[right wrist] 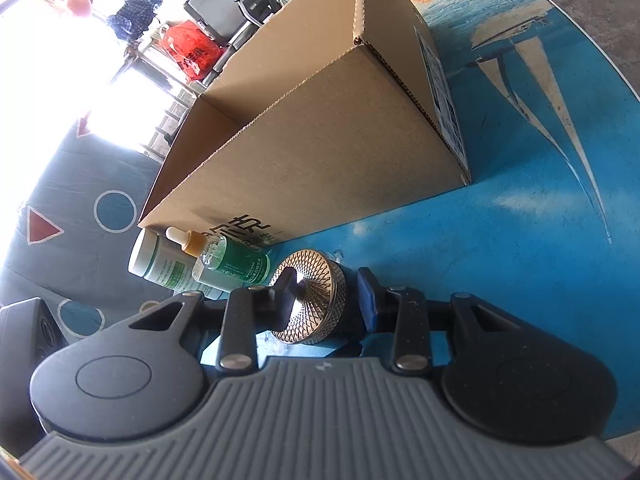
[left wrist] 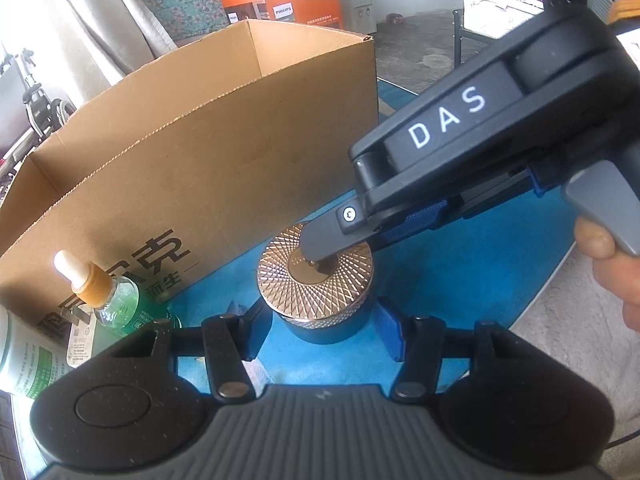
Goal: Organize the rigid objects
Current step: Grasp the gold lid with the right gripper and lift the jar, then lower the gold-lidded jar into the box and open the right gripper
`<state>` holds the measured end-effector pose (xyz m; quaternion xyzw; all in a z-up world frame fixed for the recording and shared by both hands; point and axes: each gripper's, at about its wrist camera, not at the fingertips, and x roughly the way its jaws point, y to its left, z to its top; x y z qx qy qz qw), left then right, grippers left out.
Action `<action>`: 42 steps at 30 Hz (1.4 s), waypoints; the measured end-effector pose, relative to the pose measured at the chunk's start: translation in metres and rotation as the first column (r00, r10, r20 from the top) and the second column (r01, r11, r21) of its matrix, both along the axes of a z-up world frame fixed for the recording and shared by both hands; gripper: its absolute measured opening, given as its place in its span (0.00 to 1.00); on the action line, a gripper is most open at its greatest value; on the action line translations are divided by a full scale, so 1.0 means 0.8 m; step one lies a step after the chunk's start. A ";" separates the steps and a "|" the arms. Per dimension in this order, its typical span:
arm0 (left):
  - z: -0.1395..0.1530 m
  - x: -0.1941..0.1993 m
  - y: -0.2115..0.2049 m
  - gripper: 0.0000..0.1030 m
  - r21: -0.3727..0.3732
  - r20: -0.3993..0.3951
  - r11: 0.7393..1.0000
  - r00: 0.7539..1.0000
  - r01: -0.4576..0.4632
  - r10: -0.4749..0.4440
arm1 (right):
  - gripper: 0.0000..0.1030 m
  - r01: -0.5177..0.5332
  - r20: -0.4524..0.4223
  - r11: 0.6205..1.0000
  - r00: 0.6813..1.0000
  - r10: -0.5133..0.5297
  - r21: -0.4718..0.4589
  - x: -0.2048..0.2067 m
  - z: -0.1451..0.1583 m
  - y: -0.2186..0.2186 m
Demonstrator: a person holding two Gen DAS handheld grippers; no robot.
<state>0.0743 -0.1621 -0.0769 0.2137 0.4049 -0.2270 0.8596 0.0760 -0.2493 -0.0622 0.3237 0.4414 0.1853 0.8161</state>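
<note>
Blue sailboat-print table point(right wrist: 520, 208) bears a cardboard box point(right wrist: 320, 152); curtain point(left wrist: 80, 20) behind.

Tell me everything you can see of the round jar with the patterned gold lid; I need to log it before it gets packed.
The jar is short and round, with a dark glossy body under a shiny gold-toned lid, cross-hatched on top, knurled at the rim, smooth disc in the centre. It stands upright, lid on, on the blue table in front of the cardboard box, right of the green dropper bottle. The right gripper pinches its lid, one finger on top. The left gripper flanks its body; contact is unclear.
</note>
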 end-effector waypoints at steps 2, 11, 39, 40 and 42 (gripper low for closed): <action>-0.002 0.006 -0.001 0.57 -0.008 0.001 1.000 1.000 -0.004 0.004 | 0.33 -0.001 -0.004 1.000 1.000 0.001 0.010 0.001 -0.003 0.000; -0.001 0.009 -0.001 0.56 -0.036 0.003 0.999 1.000 -0.009 0.009 | 0.36 -0.007 0.004 1.000 1.000 0.007 0.020 0.000 -0.007 0.001; 0.177 0.045 0.044 0.55 -0.183 0.135 0.980 0.986 -0.073 0.098 | 0.35 -0.086 0.300 0.988 0.946 0.122 -0.129 0.032 0.188 0.019; 0.184 0.062 0.045 0.55 -0.188 0.120 0.979 0.987 -0.082 0.105 | 0.35 -0.094 0.299 0.986 0.945 0.131 -0.135 0.046 0.195 0.018; 0.191 0.095 0.045 0.55 -0.179 0.091 0.978 0.988 -0.107 0.124 | 0.35 -0.113 0.284 0.981 0.946 0.155 -0.157 0.083 0.208 0.023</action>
